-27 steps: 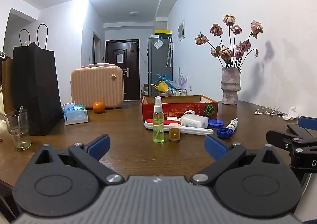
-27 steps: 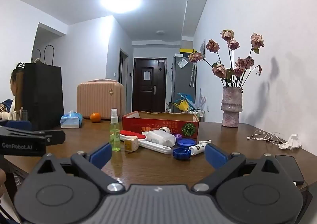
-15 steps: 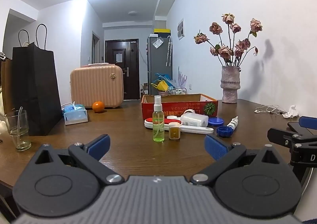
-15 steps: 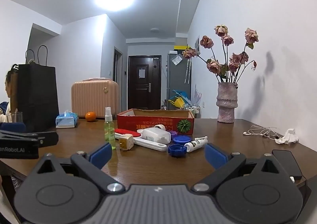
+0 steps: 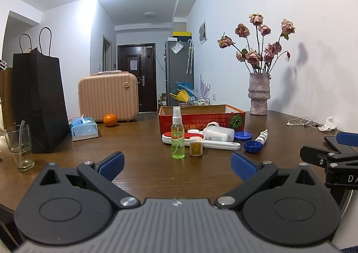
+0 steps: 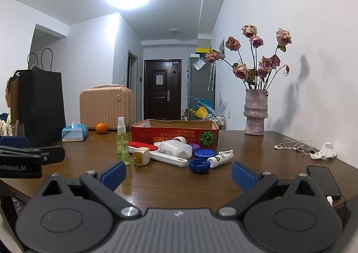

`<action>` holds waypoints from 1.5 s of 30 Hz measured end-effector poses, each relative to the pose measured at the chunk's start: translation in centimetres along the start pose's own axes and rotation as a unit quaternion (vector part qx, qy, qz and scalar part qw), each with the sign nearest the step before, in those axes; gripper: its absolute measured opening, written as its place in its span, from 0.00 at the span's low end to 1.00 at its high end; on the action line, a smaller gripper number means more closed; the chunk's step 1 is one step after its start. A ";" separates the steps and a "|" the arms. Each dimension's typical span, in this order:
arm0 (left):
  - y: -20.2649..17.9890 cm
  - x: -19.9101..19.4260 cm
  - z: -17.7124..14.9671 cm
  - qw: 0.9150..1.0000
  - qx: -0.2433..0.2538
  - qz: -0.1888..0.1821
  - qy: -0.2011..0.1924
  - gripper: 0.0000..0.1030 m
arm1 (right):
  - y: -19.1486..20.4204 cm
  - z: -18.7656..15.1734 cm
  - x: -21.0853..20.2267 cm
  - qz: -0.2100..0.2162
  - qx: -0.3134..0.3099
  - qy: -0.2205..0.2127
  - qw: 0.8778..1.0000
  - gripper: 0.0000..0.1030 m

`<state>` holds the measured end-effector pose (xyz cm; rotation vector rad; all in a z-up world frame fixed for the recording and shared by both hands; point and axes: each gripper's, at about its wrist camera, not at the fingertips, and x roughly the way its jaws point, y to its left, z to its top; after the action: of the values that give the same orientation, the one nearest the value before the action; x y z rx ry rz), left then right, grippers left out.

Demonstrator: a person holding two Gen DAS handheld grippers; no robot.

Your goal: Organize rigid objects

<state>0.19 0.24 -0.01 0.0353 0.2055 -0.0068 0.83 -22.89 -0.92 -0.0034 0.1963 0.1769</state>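
Observation:
A red cardboard box point(image 5: 201, 116) point(image 6: 174, 133) stands mid-table. In front of it lie a green spray bottle point(image 5: 177, 133) point(image 6: 122, 141), a small yellow-white block point(image 5: 196, 146) point(image 6: 141, 157), a red-and-white lint brush point(image 5: 201, 141) point(image 6: 161, 154), a white container point(image 5: 218, 133) point(image 6: 175, 149), two blue lids point(image 5: 252, 146) point(image 6: 199, 165) and a small white tube point(image 5: 261, 136) point(image 6: 220, 157). My left gripper point(image 5: 176, 166) and right gripper point(image 6: 177, 173) are both open and empty, held near the table's front edge, short of the objects.
On the wooden table point(image 5: 138, 141): a black paper bag point(image 5: 38, 100), a glass point(image 5: 19, 145), a tissue pack point(image 5: 84, 128), an orange point(image 5: 109, 119), a pink case point(image 5: 107, 96), a vase of roses point(image 6: 256, 114), earphones point(image 6: 293, 144), a crumpled tissue point(image 6: 325, 151) and a phone point(image 6: 322, 180).
The right gripper has shifted slightly, so the objects sit a little closer and lower in its view. The left view is nearly unchanged. Both grippers stay open.

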 end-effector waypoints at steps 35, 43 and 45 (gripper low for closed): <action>0.0 0.1 -0.3 1.000 0.007 -0.001 -0.001 1.00 | -0.2 -0.3 0.1 -0.003 0.002 0.001 1.000 0.98; 0.0 0.1 -0.3 1.000 0.007 -0.001 -0.001 1.00 | -0.2 -0.4 0.1 -0.003 0.002 0.001 1.000 0.98; 0.0 0.1 -0.3 1.000 0.007 -0.001 -0.001 1.00 | -0.2 -0.4 0.1 -0.003 0.002 0.000 1.000 0.98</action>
<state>0.22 0.21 -0.34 0.0489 0.2033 -0.0094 0.87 -23.12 -1.29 0.0003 0.1976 0.1705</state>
